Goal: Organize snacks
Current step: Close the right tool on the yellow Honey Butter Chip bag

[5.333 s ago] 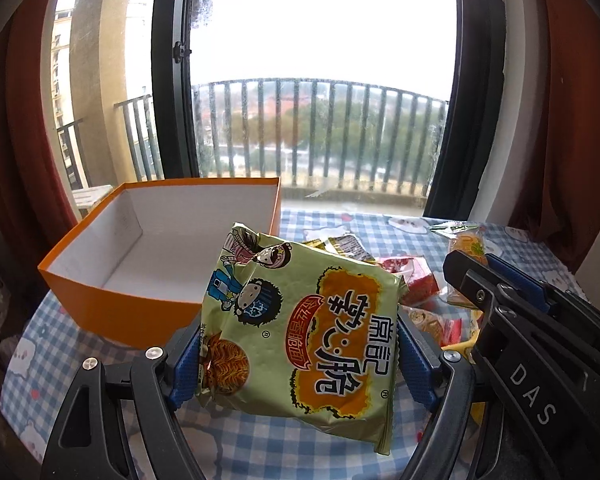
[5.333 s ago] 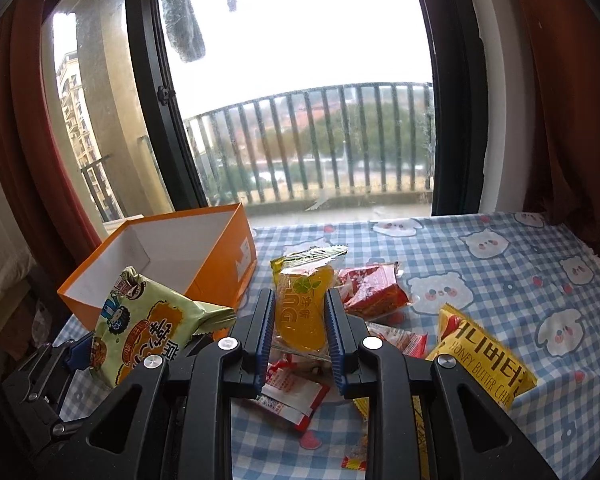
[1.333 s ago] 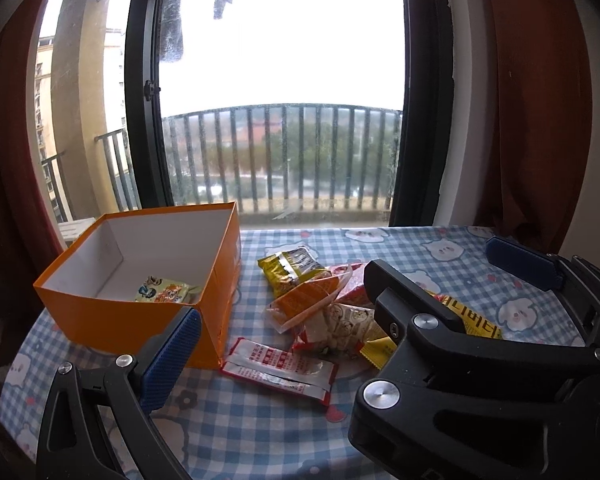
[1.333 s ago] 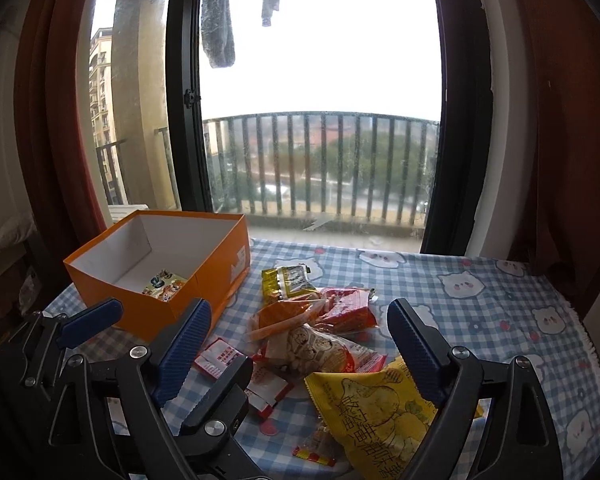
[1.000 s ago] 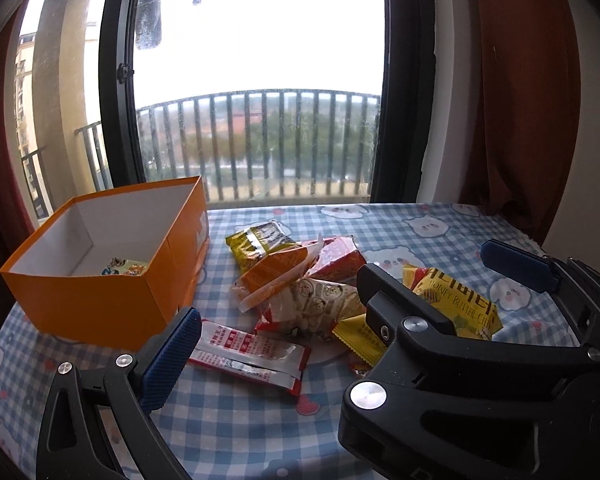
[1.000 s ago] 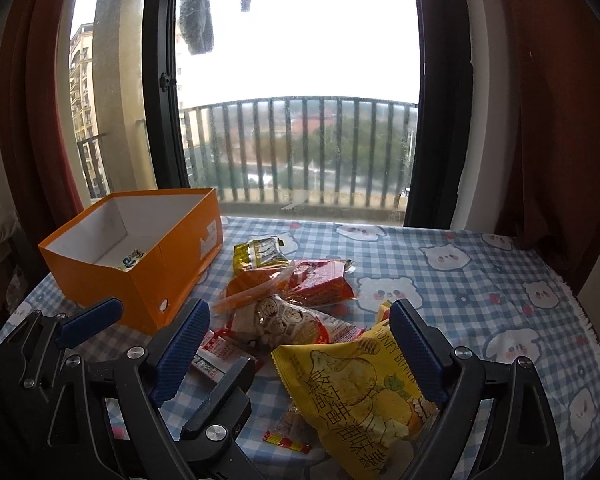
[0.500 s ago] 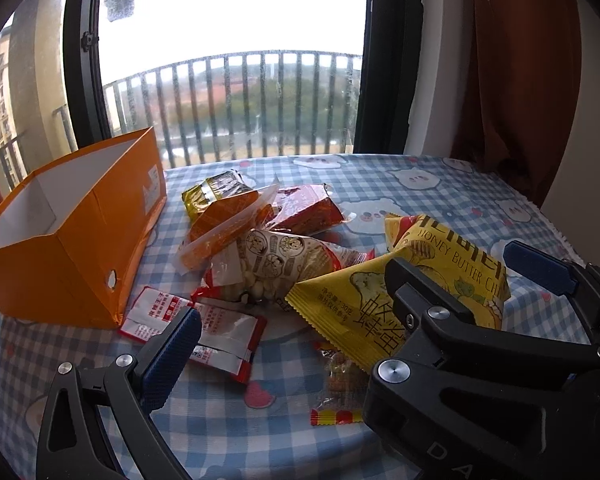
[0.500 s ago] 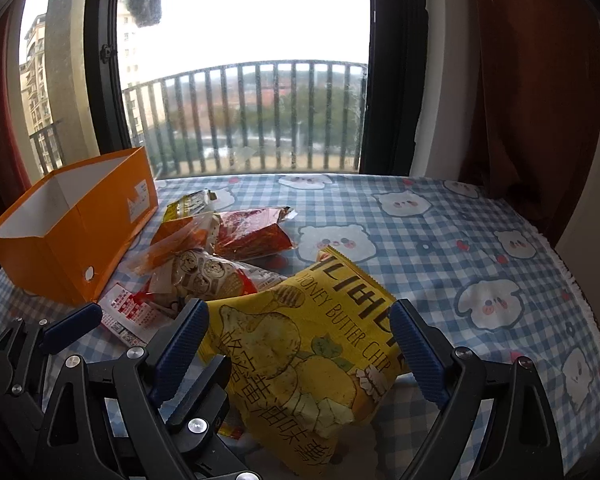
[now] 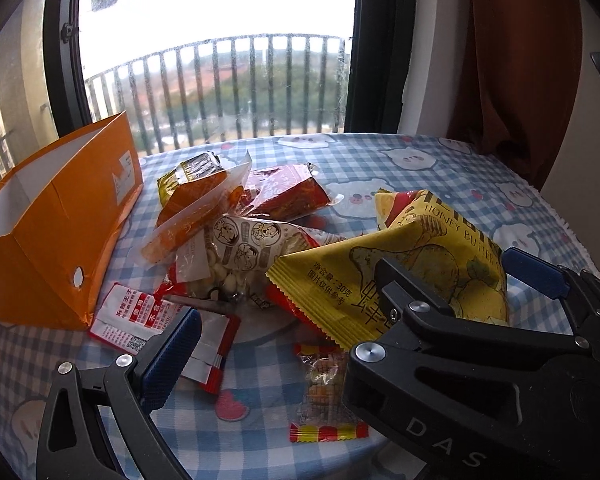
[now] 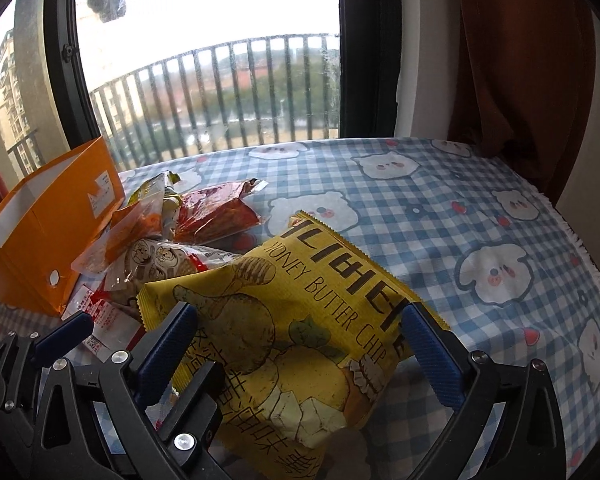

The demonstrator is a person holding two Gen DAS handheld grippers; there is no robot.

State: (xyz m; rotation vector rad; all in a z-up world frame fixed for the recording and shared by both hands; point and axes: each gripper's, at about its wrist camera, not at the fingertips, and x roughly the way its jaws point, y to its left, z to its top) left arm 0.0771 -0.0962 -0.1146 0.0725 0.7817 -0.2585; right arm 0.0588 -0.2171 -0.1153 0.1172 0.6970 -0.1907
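One yellow chip bag (image 10: 300, 344) lies on the checked tablecloth (image 10: 480, 208), between the right gripper's (image 10: 300, 340) jaws, which have just been opening to full width, pads not pressing it. Left gripper (image 9: 260, 344) wide open, empty, over the red-and-white packet (image 9: 140, 316); orange box (image 9: 56, 220) at left.

Loose heap of snack packets (image 9: 256, 236) beside open orange box (image 9: 56, 232), big yellow chip bag (image 10: 300, 328) nearest, lying flat.

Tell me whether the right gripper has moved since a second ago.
Yes. The right gripper has come down toward the honey butter chip bag, now between its just-widened open jaws; the orange box sits farther left.
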